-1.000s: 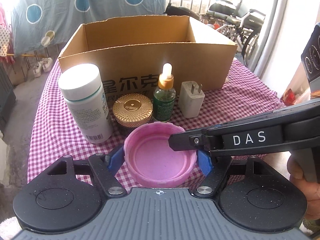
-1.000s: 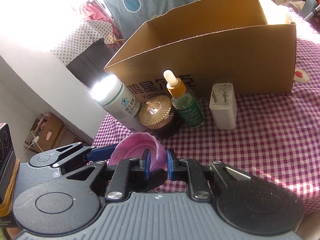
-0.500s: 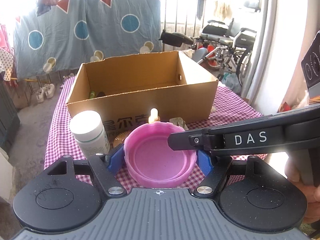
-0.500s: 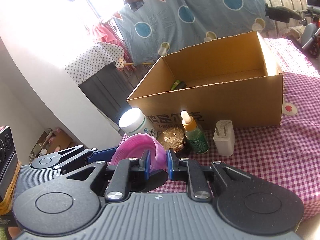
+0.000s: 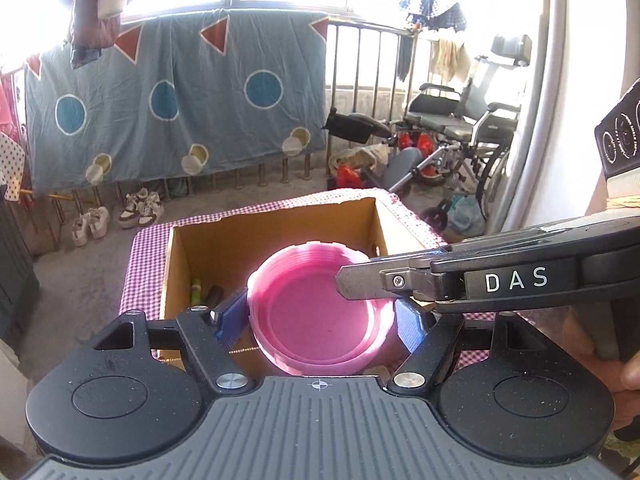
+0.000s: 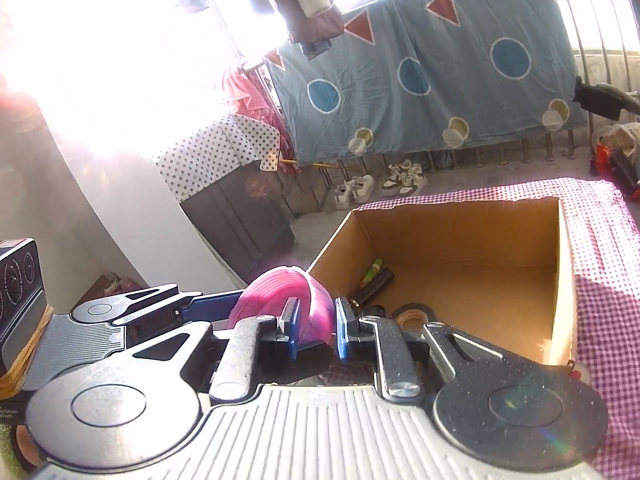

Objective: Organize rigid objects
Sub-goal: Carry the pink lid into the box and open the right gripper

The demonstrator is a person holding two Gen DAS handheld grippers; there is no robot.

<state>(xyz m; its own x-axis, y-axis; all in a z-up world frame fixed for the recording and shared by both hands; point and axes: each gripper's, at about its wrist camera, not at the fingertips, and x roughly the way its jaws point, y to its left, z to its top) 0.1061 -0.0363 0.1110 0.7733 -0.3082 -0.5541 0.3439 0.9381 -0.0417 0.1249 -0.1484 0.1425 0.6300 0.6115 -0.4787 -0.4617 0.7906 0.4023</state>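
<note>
A pink plastic lid (image 5: pixel 320 312) hangs, hollow side up, above the near wall of an open cardboard box (image 5: pixel 272 220). My left gripper (image 5: pixel 320 318) is shut on it, one blue pad on each side. From the right, my right gripper (image 5: pixel 352 284) pinches the lid's rim. In the right wrist view, that gripper (image 6: pixel 317 332) is shut on the rim of the lid (image 6: pixel 280 296), and the left gripper's blue finger (image 6: pixel 212 304) shows beyond it. The box (image 6: pixel 460 204) lies open ahead.
Inside the box lie a green stick (image 6: pixel 372 270), a dark cylinder (image 6: pixel 378 284) and a tape roll (image 6: pixel 412 316). The box stands on a red-checked tablecloth (image 6: pixel 600 248). Beyond the table are shoes (image 5: pixel 140 208), a wheelchair (image 5: pixel 460 136) and a railing with a blue sheet (image 5: pixel 180 100).
Both grippers have risen with the pink lid held between them. The bottle, gold jar, dropper and charger have dropped out of view, and the box's inside now shows from above.
</note>
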